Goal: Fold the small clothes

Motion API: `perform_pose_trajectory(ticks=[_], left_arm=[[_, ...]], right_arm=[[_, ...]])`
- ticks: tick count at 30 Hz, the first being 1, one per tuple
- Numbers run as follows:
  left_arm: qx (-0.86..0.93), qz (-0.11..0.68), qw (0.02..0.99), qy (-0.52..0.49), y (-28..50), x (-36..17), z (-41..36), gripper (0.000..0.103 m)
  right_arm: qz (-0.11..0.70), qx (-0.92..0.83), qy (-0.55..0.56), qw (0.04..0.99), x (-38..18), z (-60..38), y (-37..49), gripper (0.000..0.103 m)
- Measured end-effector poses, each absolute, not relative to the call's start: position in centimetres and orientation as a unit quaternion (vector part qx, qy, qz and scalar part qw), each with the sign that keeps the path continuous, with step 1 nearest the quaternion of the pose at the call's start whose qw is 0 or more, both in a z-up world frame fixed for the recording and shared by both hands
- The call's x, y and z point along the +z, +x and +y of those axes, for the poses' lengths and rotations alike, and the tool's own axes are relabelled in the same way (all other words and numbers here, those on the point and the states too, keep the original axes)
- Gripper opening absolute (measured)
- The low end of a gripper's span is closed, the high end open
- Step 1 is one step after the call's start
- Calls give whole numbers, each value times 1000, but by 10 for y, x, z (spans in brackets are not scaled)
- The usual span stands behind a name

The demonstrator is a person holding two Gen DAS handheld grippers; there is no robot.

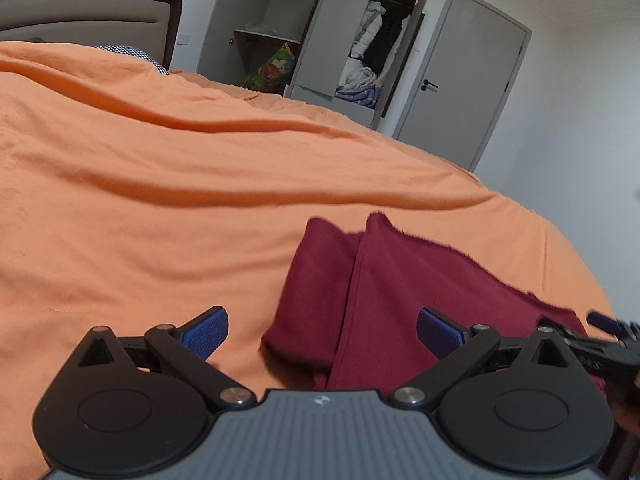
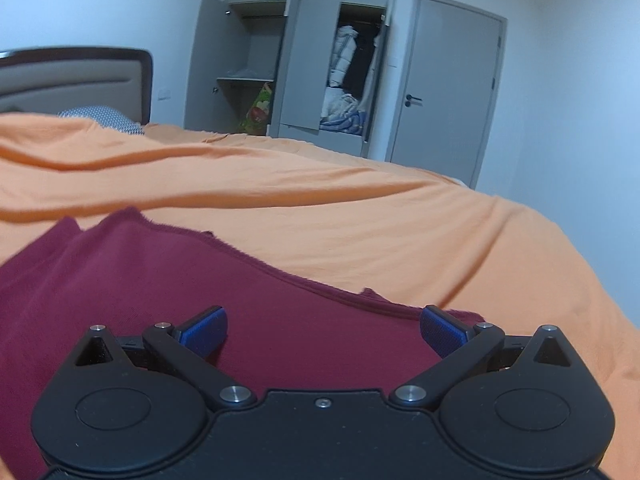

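I hold my left gripper (image 1: 322, 334) low and almost level over the orange bedspread (image 1: 160, 184), its camera looking along the bed toward the grey wardrobe (image 1: 320, 36). Its blue-padded fingers (image 1: 208, 332) are spread wide and grip nothing. The dark red garment (image 1: 372, 292) lies on the bedspread, folded so that one layer overlaps another along a crease that runs away from me; its near end sits between and just beyond my left fingertips, with the left pad over bare bedspread and the right pad over the cloth. I cannot tell whether either pad touches the fabric.

My right gripper (image 2: 323, 334) is likewise low and level, also facing the wardrobe, and it too is released, with its fingers (image 2: 442, 332) wide apart and nothing between them. It hovers over the garment, which fills the near left part of this view; the garment's raw, slightly frayed edge runs diagonally away from the right fingertip. In the left wrist view, part of the right gripper shows at the garment's far right edge.

Beyond the garment the bedspread lies in long wrinkles. The wardrobe doors stand open with clothes inside, a closed door (image 2: 444, 80) stands to its right, and the headboard (image 2: 80, 76) stands to its left.
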State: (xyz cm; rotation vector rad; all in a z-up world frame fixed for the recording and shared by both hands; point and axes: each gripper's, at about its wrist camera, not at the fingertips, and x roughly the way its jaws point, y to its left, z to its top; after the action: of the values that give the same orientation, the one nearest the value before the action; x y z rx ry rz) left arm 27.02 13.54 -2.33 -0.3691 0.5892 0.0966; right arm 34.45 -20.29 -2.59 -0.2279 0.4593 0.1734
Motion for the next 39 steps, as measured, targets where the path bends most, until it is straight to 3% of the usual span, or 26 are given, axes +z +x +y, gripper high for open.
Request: perform_pose_trajectory(ticks=[17,39], left_arm=[[30,338,923,-181,254,-51,108,103],[36,355,919,-166,257,-57,100,103]], right_arm=[[240,72,-128,960,-75,-184,360,102],[247,29,-138,959,-69,-173,311,102]])
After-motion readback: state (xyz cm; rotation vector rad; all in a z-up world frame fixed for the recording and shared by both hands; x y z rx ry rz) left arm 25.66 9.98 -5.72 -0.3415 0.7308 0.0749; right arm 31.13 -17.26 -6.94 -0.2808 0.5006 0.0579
